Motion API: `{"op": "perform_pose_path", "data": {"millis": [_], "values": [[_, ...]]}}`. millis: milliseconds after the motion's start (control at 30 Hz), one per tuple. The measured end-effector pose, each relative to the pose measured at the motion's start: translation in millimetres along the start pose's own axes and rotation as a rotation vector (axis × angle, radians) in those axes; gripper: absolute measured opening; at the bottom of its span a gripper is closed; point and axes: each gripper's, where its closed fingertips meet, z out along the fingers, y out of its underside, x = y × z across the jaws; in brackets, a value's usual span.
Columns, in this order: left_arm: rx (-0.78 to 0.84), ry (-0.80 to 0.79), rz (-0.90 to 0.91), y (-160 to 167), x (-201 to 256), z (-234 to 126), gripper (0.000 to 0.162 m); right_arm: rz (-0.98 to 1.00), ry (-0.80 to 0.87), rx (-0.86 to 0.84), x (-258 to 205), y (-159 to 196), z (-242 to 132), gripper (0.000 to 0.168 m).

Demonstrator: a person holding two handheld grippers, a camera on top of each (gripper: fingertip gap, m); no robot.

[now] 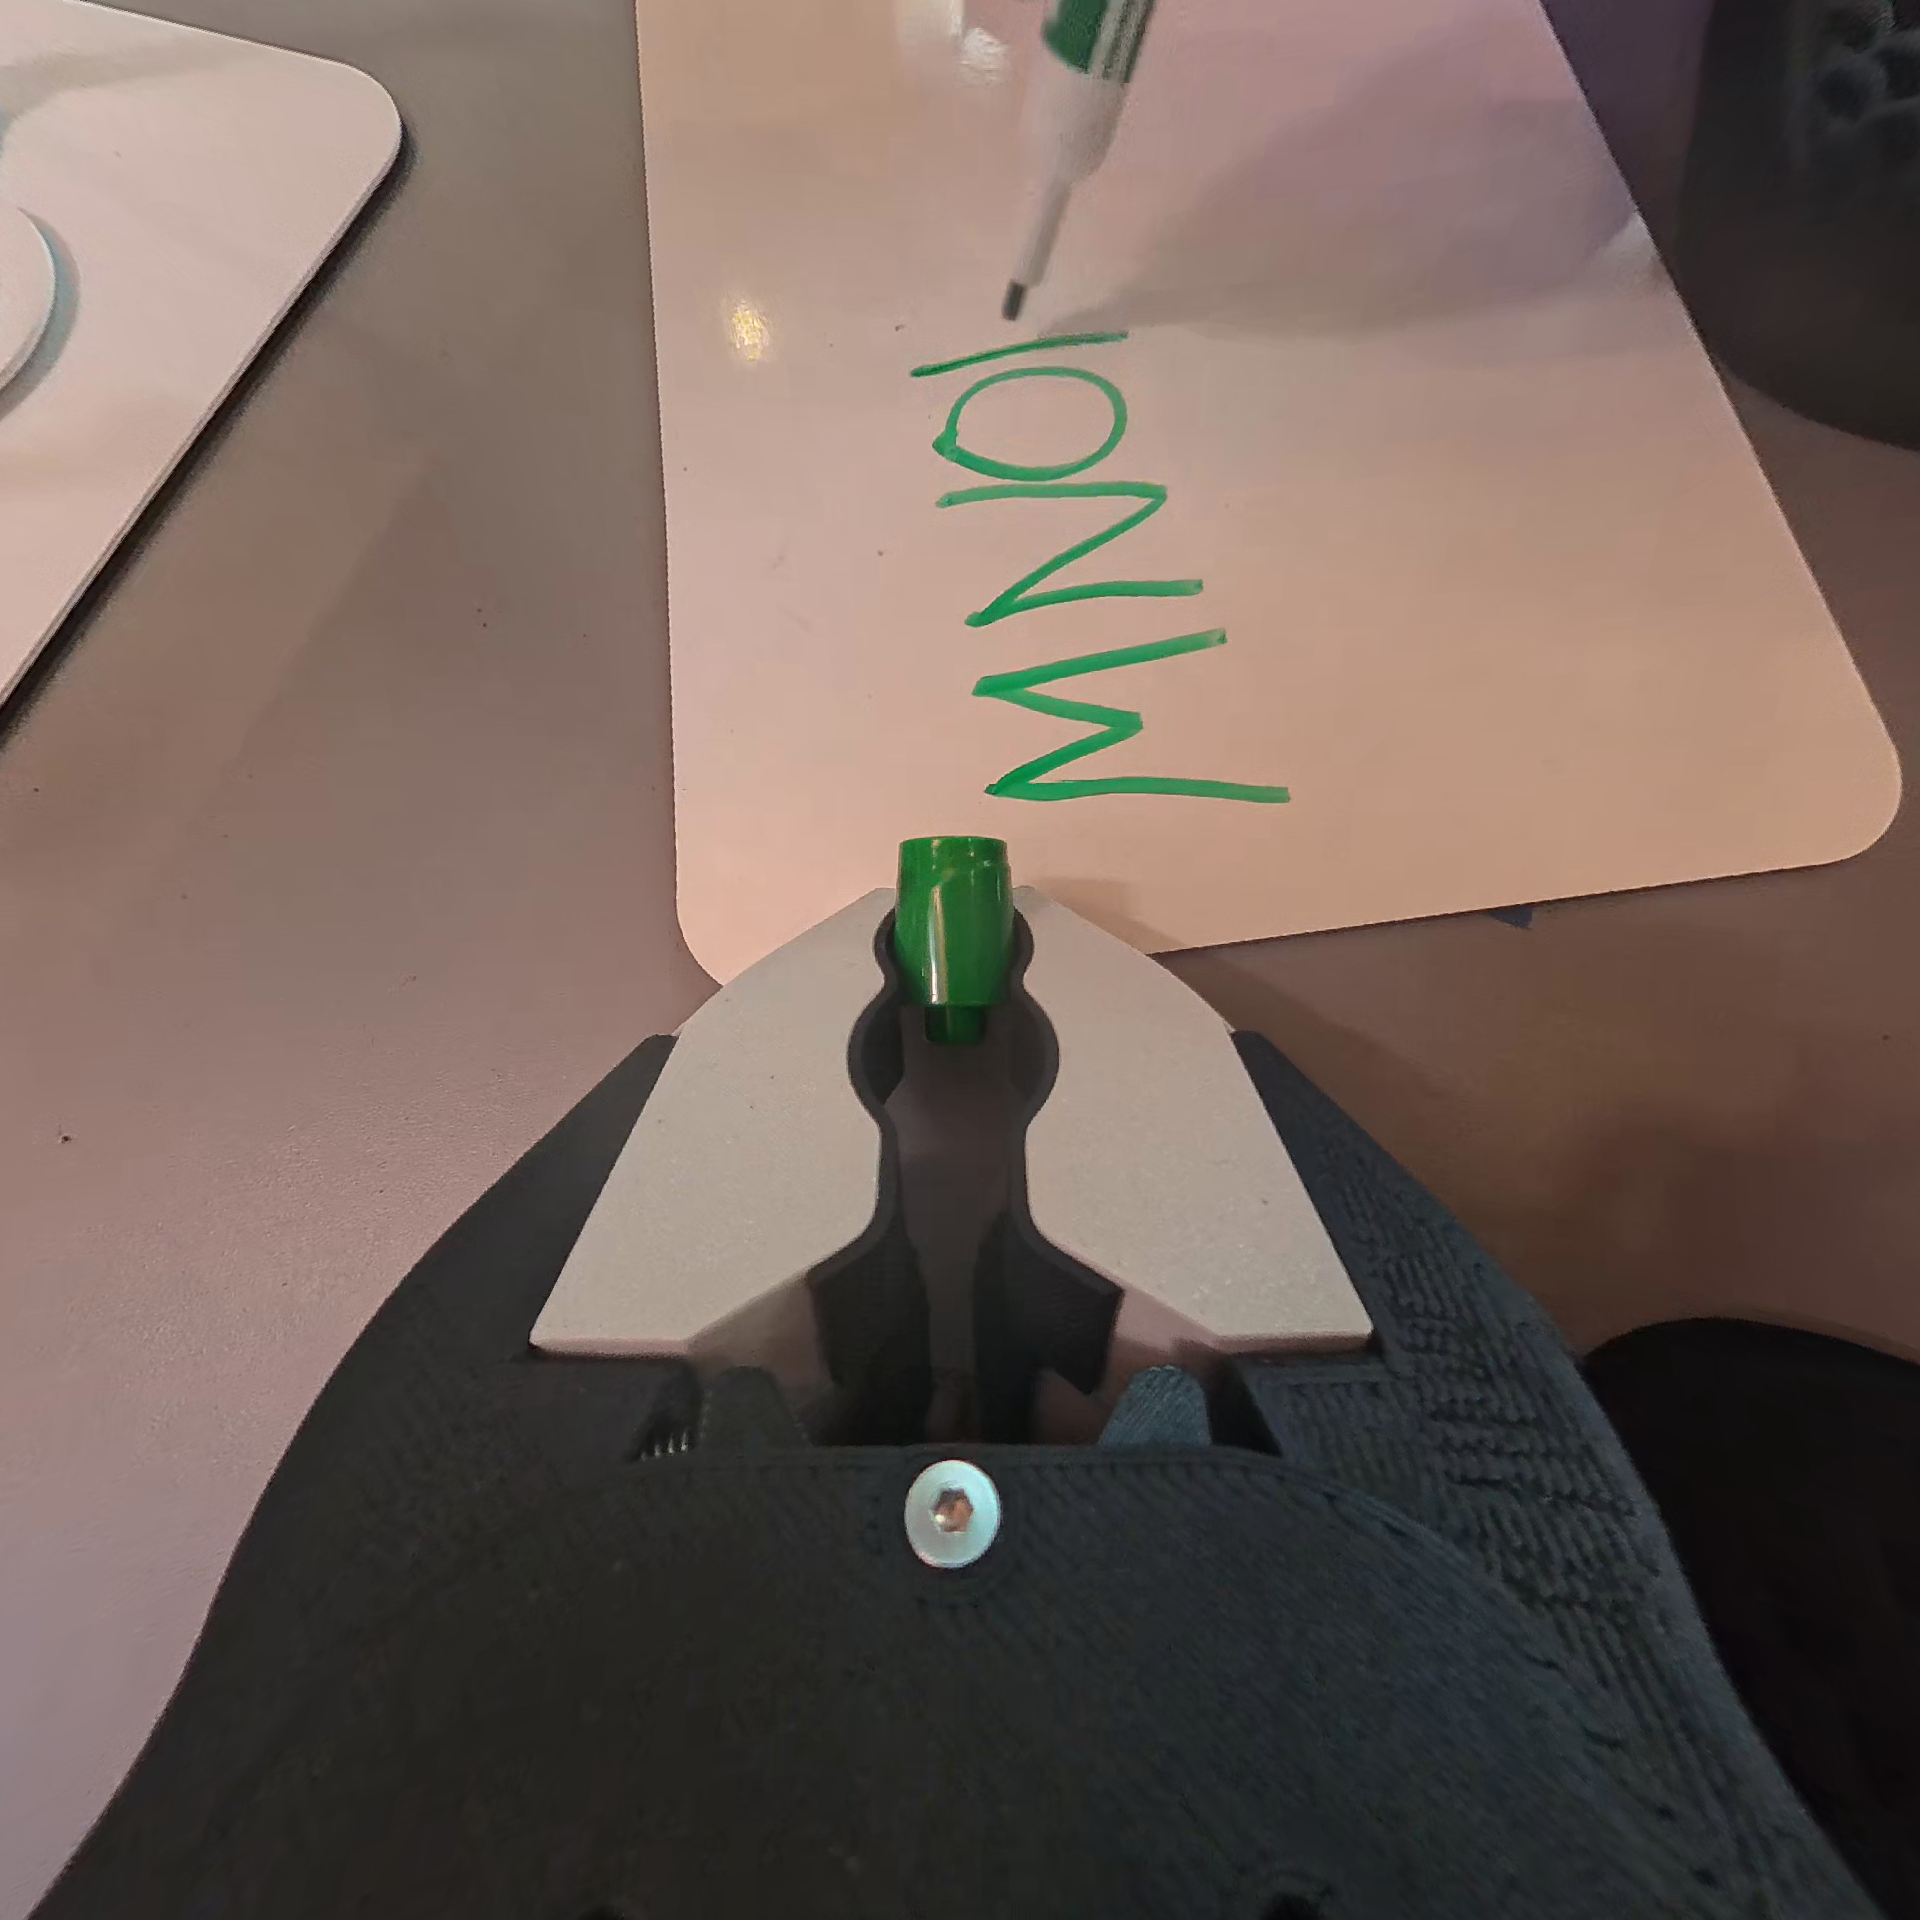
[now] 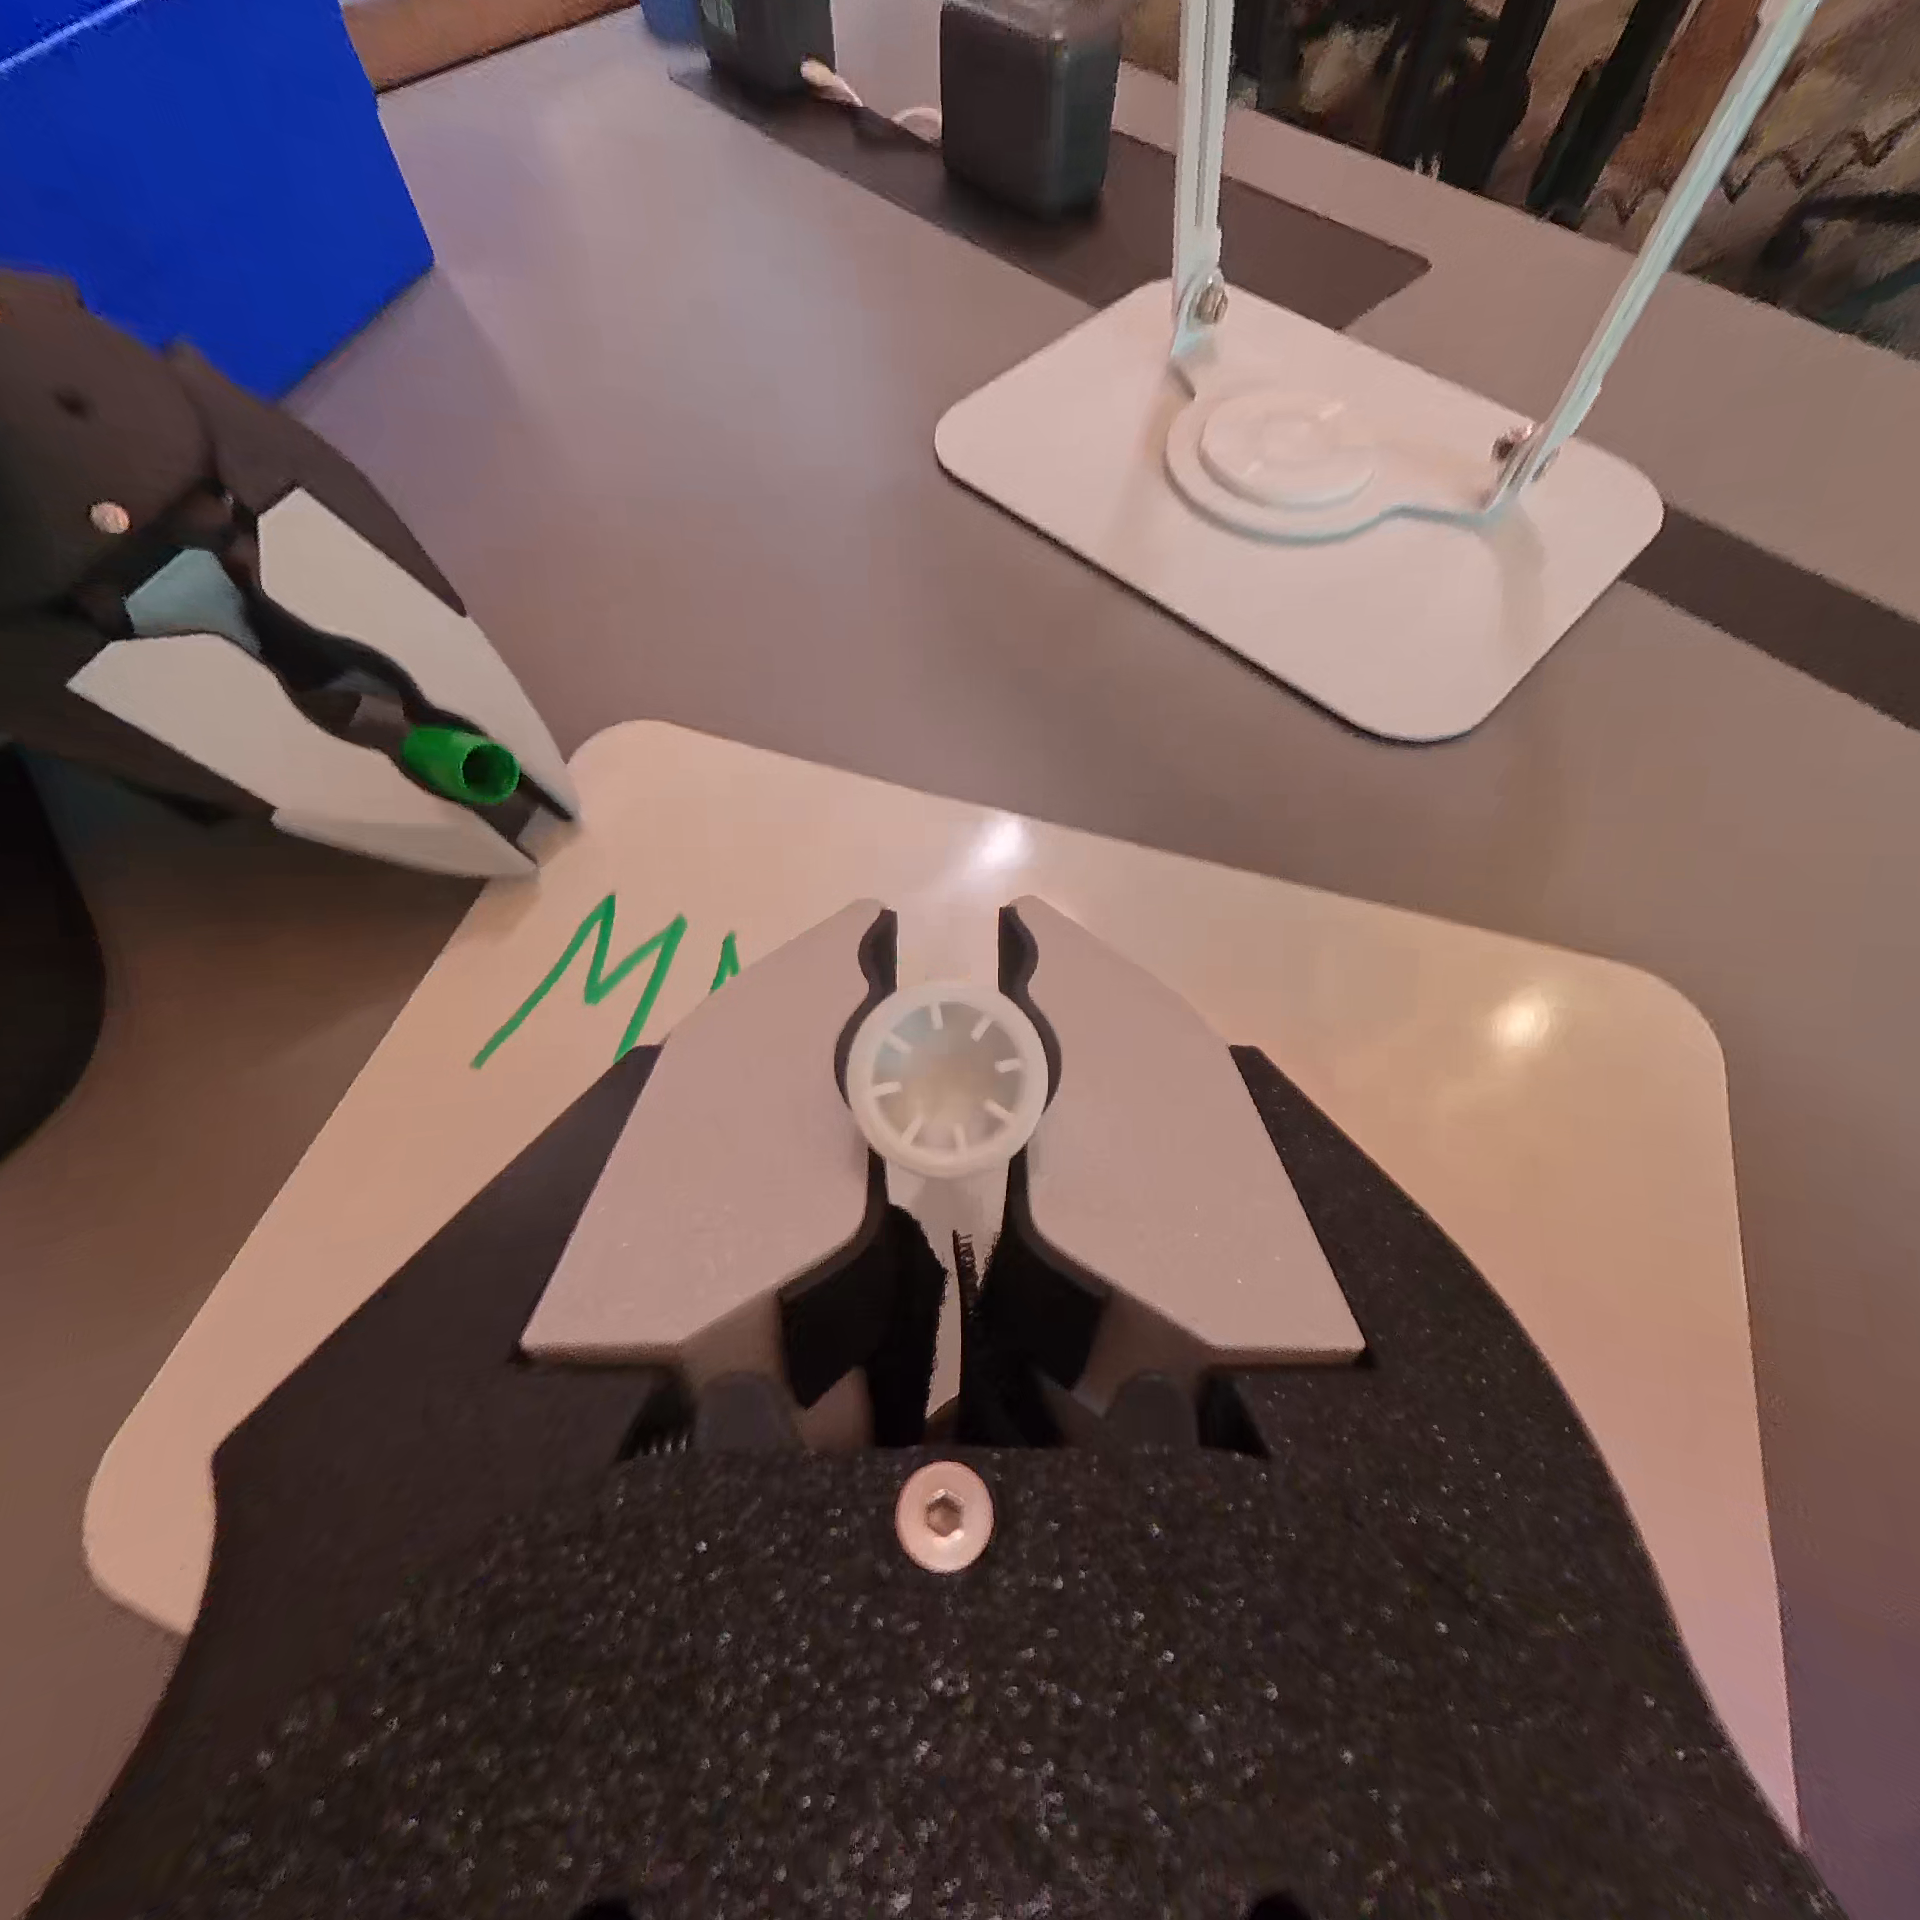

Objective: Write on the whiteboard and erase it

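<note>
A white whiteboard (image 1: 1351, 623) lies flat on the grey table and bears green marker strokes (image 1: 1081, 582). My left gripper (image 1: 951, 914) is shut on the green marker cap (image 1: 951, 935) and rests at the board's near corner. In the right wrist view the whiteboard (image 2: 1351, 1039) lies below my right gripper (image 2: 948, 925), which is shut on the white marker (image 2: 945, 1086), seen from its rear end. The marker (image 1: 1070, 135) comes down from the top of the left wrist view, its tip just above the board beside the last stroke. The left gripper (image 2: 540, 810) with the cap (image 2: 462, 767) shows at left.
A white lamp base (image 2: 1299, 499) with two thin arms stands on the table beyond the board; its corner also shows in the left wrist view (image 1: 156, 260). A blue box (image 2: 197, 177) stands at far left. Dark containers (image 2: 1029, 94) stand at the back. A dark object (image 1: 1808, 208) sits right of the board. My right fingertips sit around 15 cm from my left ones.
</note>
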Motion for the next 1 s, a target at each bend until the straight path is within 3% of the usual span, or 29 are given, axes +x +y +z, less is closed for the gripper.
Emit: {"op": "perform_pose_path", "data": {"millis": [167, 367, 533, 700, 833, 1000], "values": [[0.002, 0.005, -0.004, 0.1, 0.0, 0.1, 0.016, -0.012, -0.014, -0.02, 1.0, -1.9, 21.6, 0.019], [0.003, 0.004, -0.003, 0.2, 0.2, 0.1, 0.016, 0.014, 0.058, -0.048, 24.3, 6.5, 8.0, 0.019], [0.002, 0.004, -0.003, 0.2, 0.3, 0.1, 0.016, 0.03, -0.033, -0.06, -4.2, 11.7, 1.0, 0.019], [0.001, 0.003, 0.0, 0.3, 0.7, 0.2, 0.016, 0.052, 0.075, 0.013, 33.4, -5.0, -7.1, 0.019], [0.002, 0.005, -0.002, 0.4, 0.9, 0.2, 0.016, 0.047, 0.102, -0.039, 52.6, 0.4, 3.2, 0.019], [0.003, 0.005, -0.002, 0.4, 1.2, 0.3, 0.016, 0.036, 0.054, -0.074, 36.0, 6.0, 9.0, 0.02]]}}
